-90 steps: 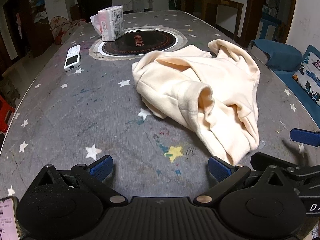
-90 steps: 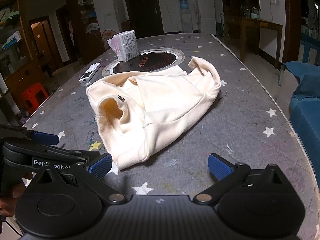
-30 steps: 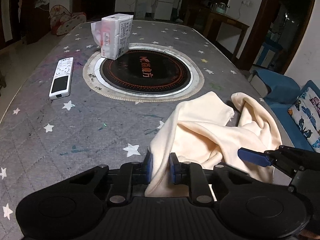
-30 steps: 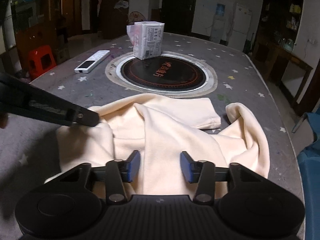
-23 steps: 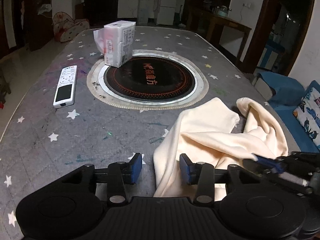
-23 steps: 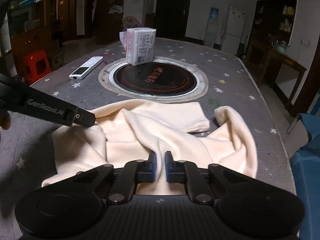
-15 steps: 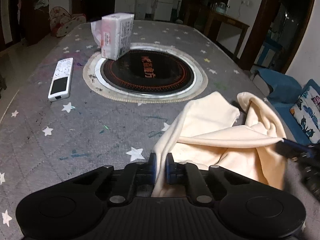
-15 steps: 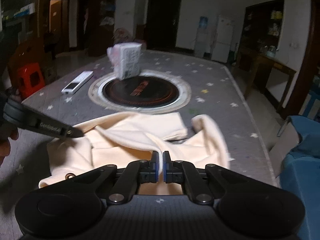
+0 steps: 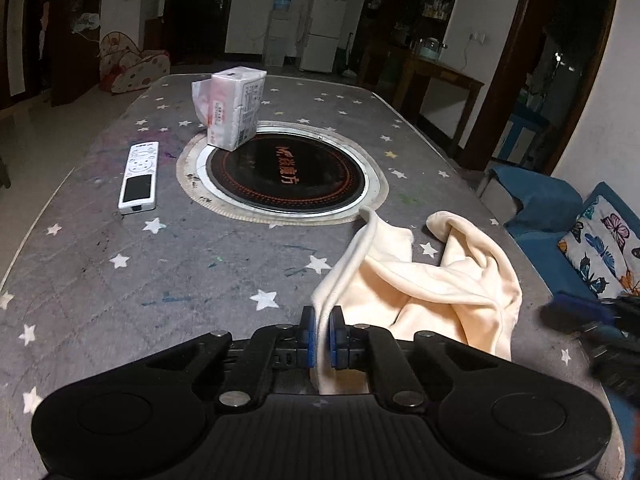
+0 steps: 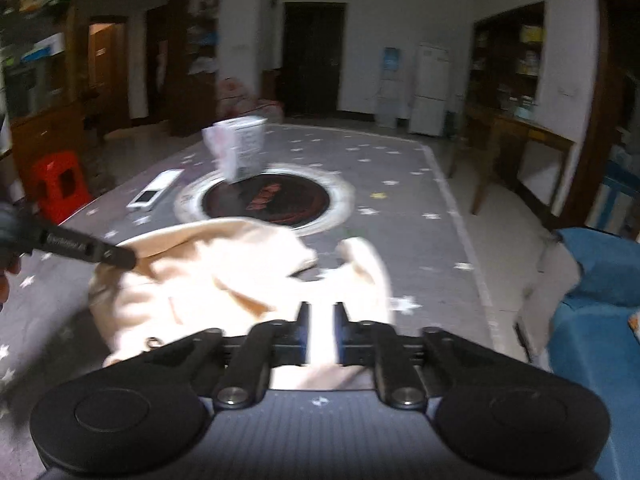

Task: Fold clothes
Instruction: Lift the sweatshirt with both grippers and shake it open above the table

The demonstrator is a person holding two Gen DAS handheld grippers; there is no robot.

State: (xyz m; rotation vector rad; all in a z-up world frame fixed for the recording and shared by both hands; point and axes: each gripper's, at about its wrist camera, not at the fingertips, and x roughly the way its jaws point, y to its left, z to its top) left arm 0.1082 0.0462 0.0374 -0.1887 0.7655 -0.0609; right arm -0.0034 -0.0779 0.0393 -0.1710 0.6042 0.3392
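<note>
A cream sweatshirt [image 9: 424,280] lies bunched on the grey star-print table [image 9: 180,264], at its right side. My left gripper [image 9: 322,330] is shut on a hem edge of the sweatshirt, which runs up between the blue pads. In the right wrist view the sweatshirt [image 10: 224,276] is lifted and blurred. My right gripper [image 10: 320,332] is shut on a fold of it. The left gripper's finger [image 10: 80,250] shows there at the left, pinching the cloth. The right gripper shows blurred at the right edge of the left wrist view [image 9: 592,320].
A round black hotplate [image 9: 286,178] sits in the table's middle. A tissue pack [image 9: 234,108] stands on its far rim. A white remote [image 9: 139,178] lies to the left. A blue sofa [image 9: 560,208] with a butterfly cushion stands right of the table. A red stool [image 10: 58,184] stands left.
Both grippers opened and then shut again on the sweatshirt. Since then the right gripper has pulled back and up with the cloth, blurring its view. The garment has drawn up off the table.
</note>
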